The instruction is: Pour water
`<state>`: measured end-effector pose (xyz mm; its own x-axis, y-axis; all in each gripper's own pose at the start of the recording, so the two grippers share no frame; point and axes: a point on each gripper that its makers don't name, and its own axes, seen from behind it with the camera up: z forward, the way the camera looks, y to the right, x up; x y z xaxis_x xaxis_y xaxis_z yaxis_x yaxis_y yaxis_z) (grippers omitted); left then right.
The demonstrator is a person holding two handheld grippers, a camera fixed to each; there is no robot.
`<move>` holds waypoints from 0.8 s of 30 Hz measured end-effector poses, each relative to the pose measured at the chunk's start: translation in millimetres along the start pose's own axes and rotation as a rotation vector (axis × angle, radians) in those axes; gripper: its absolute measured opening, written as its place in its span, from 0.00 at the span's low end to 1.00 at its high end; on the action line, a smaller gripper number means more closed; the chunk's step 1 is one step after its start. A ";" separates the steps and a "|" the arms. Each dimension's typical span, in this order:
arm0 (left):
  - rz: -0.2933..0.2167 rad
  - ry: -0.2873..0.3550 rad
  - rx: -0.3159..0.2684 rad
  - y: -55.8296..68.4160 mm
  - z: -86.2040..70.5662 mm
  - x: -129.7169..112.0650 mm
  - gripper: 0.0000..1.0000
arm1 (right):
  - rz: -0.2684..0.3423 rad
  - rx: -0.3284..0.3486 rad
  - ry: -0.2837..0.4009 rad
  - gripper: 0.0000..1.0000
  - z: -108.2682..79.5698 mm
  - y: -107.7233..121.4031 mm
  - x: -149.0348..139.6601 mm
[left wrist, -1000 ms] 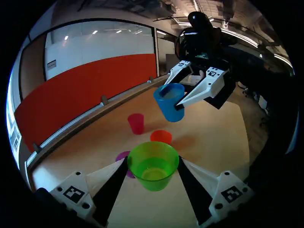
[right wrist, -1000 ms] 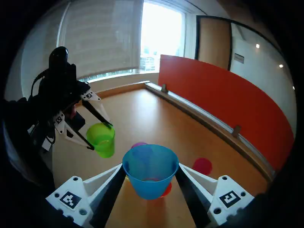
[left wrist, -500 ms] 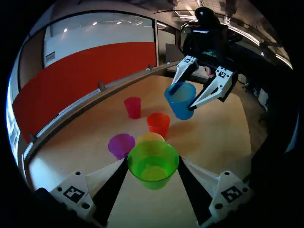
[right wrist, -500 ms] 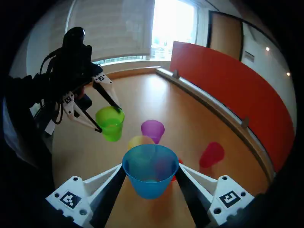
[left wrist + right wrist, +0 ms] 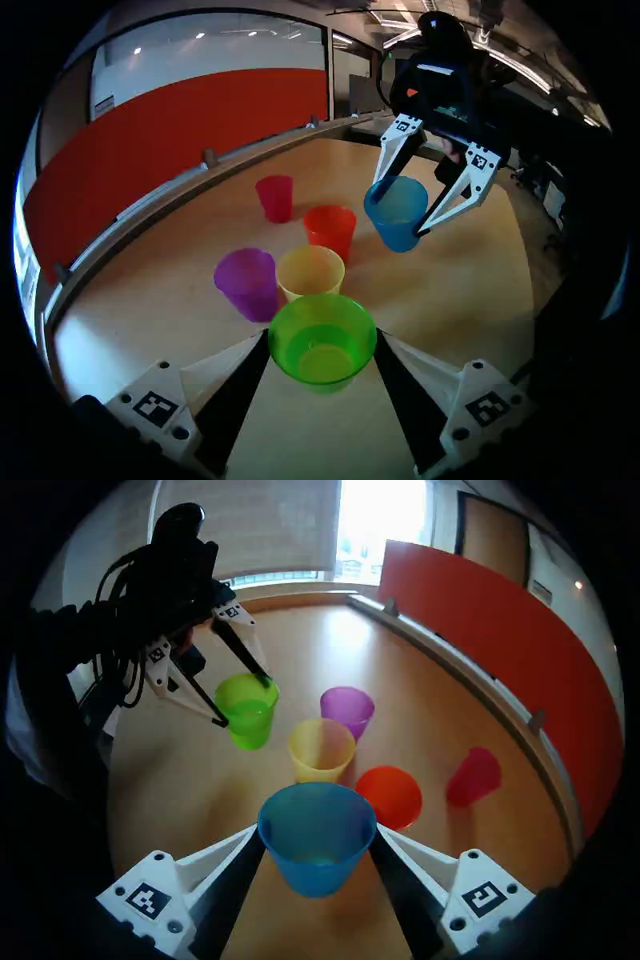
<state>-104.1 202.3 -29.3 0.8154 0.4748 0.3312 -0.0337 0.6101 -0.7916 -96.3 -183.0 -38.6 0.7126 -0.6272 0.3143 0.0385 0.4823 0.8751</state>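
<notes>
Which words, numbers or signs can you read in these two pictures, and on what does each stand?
No text is readable.
On the left gripper: black-and-white square code patterns, no letters.
On the right gripper: the same patterns.
On the wall sign: too small to read.
On the green cup and blue cup: no print.

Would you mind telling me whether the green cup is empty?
Not empty: the green cup shows what looks like a shallow pool of liquid at its bottom, far from full.
</notes>
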 end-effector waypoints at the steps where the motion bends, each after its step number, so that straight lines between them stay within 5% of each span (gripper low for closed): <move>1: -0.002 -0.004 -0.002 0.7 0.9 -2.4 0.89 | 0.001 0.003 -0.005 0.91 1.8 -0.9 -2.8; 24: -0.041 -0.019 -0.017 -0.4 14.3 -24.2 0.89 | 0.034 0.056 -0.040 0.91 27.9 -20.4 -38.4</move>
<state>-132.1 199.7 -29.6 0.8048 0.4613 0.3735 0.0097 0.6189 -0.7854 -144.0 -185.7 -58.2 0.6844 -0.6352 0.3579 -0.0255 0.4697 0.8825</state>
